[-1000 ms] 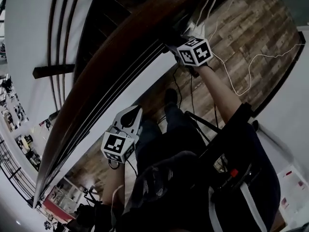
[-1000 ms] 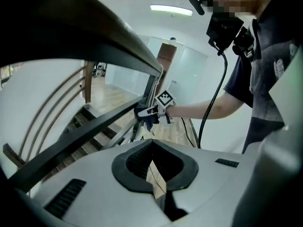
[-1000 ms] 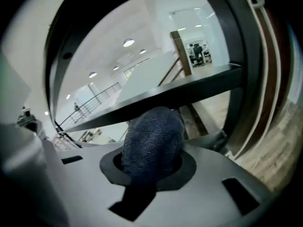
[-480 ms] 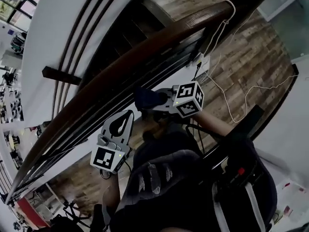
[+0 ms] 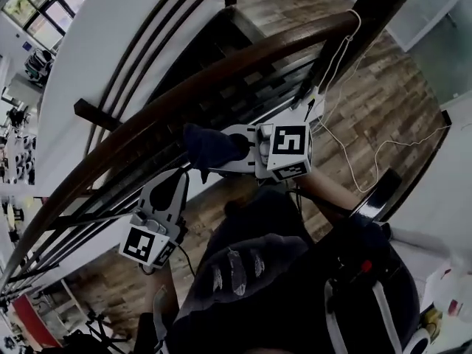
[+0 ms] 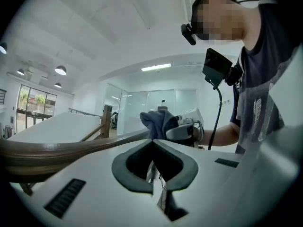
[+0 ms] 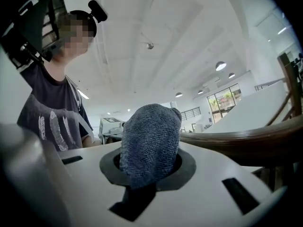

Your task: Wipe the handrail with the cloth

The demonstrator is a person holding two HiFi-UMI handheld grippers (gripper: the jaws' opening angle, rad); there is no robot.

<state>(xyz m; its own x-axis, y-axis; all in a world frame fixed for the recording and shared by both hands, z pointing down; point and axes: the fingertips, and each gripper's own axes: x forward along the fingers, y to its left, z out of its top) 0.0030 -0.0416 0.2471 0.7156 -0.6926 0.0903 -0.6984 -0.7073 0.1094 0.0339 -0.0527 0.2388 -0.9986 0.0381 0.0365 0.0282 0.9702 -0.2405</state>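
Handrail (image 5: 258, 54): dark wood, long axis from lower left to upper right across the head view, curving toward a post (image 5: 369, 9) at the upper-right end. Thin dark bars (image 5: 110, 216) beneath, roughly parallel to it.

Person: on the near side of the rail, both forearms reaching toward it.

Right claw (image 5: 230, 150): the nearer of the two to the rail's upper-right end. Pointing left, more along the rail than across it. Clamped on the cloth (image 5: 210, 144).
- Right gripper view: cloth (image 7: 149, 141) bulging out of the claw (image 7: 147, 169) as a blue-grey wad, filling the gap between the jaws.
- Same view: handrail (image 7: 246, 141) to the right of the wad, close beside. Contact not clear.
- Head view: wad below the rail's near edge, over the bars. Looks off the wood.

Left claw (image 5: 174, 179): further toward the lower-left end, under the rail's near side, pointing up at it. Tips together, nothing between them.
- Left gripper view: claw (image 6: 154, 148) empty, handrail (image 6: 57, 150) sweeping in from the left edge toward the cloth (image 6: 158, 123).

Judgement: right hand is the wiping hand. Rail lies up and away from the wad, so the next move calls for lifting the wad onto the top face, then sliding along the long axis.
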